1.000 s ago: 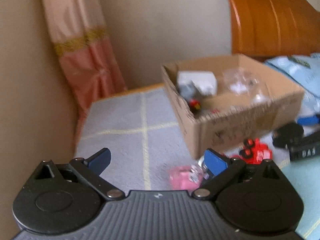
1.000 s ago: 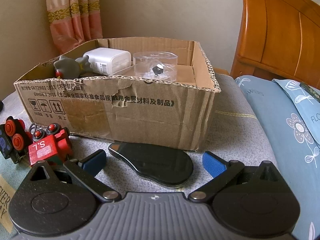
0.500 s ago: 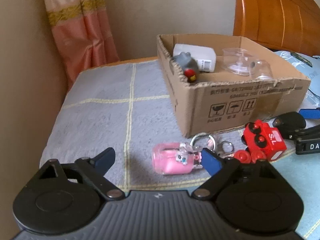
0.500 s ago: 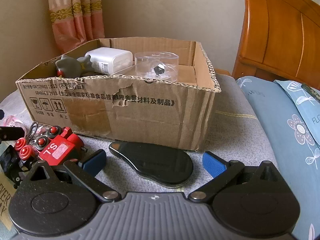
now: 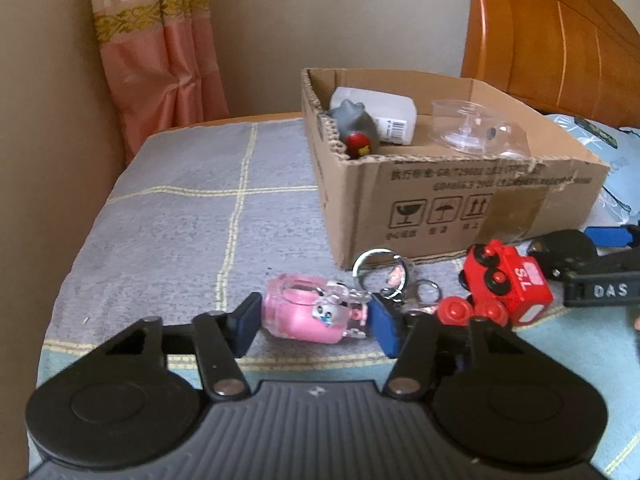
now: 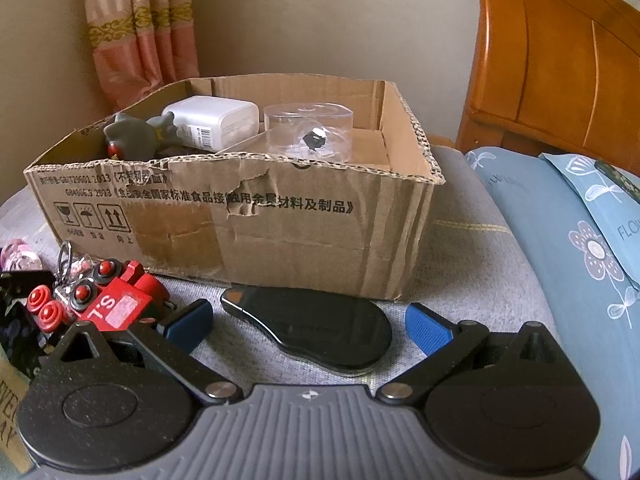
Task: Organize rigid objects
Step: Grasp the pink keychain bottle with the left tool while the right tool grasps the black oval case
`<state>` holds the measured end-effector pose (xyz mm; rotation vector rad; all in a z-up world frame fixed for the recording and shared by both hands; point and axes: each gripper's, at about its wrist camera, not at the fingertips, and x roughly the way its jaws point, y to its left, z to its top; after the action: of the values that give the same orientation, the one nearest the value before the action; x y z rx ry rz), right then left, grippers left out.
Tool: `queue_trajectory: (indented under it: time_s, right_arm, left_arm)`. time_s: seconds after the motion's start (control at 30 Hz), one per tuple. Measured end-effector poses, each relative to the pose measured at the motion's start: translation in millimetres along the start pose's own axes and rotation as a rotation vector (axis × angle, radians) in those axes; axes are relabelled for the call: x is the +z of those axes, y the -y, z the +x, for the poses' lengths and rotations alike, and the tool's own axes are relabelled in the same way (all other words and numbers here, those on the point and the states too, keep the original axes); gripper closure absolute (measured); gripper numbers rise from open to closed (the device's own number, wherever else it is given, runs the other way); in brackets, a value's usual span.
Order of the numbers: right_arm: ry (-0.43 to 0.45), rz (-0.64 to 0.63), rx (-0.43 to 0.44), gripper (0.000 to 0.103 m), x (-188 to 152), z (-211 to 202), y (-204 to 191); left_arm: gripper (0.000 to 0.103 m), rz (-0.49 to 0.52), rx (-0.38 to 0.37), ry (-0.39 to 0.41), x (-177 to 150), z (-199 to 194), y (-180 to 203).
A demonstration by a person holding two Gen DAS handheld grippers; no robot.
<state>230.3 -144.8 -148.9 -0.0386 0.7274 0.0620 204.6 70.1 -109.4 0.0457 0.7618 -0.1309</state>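
Observation:
A pink keychain charm [image 5: 308, 312] with metal rings [image 5: 380, 268] lies on the grey blanket between the pads of my left gripper [image 5: 314, 322], whose jaws stand half closed around it, not clearly touching. A red toy train [image 5: 508, 280] lies to its right; it also shows in the right wrist view [image 6: 108, 304]. My right gripper [image 6: 306, 322] is open, its pads either side of a flat black oval device [image 6: 316, 330]. The cardboard box [image 6: 240, 220] behind holds a grey toy [image 6: 132, 136], a white charger [image 6: 212, 120] and a clear plastic case [image 6: 308, 128].
A wooden headboard [image 6: 560, 60] and blue flowered pillows [image 6: 580, 240] are at the right. A pink curtain [image 5: 156, 48] and wall stand behind the bed's left edge. My right gripper's black body [image 5: 600, 276] shows at the right of the left wrist view.
My left gripper has come down and forward to the pink charm and its jaws have narrowed around it. My right gripper has barely moved.

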Motion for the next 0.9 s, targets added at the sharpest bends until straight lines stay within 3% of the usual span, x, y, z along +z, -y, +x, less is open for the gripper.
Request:
queue_trajectory:
  time_s: [0.17, 0.33, 0.57, 0.9]
  right_arm:
    - [-0.006, 0.008, -0.011, 0.0, 2, 2, -5]
    - [-0.009, 0.009, -0.014, 0.01, 4, -1, -6]
    - [-0.036, -0.003, 0.0, 0.012, 6, -4, -4]
    - [-0.096, -0.116, 0.139, 0.012, 12, -36, 12]
  left_arm:
    - [0.049, 0.001, -0.005, -0.005, 1, 1, 2]
    - [0.052, 0.006, -0.012, -0.01, 2, 1, 1]
    - [0.052, 0.013, -0.029, -0.031, 4, 2, -2]
    - [0.052, 0.117, -0.084, -0.106, 21, -16, -15]
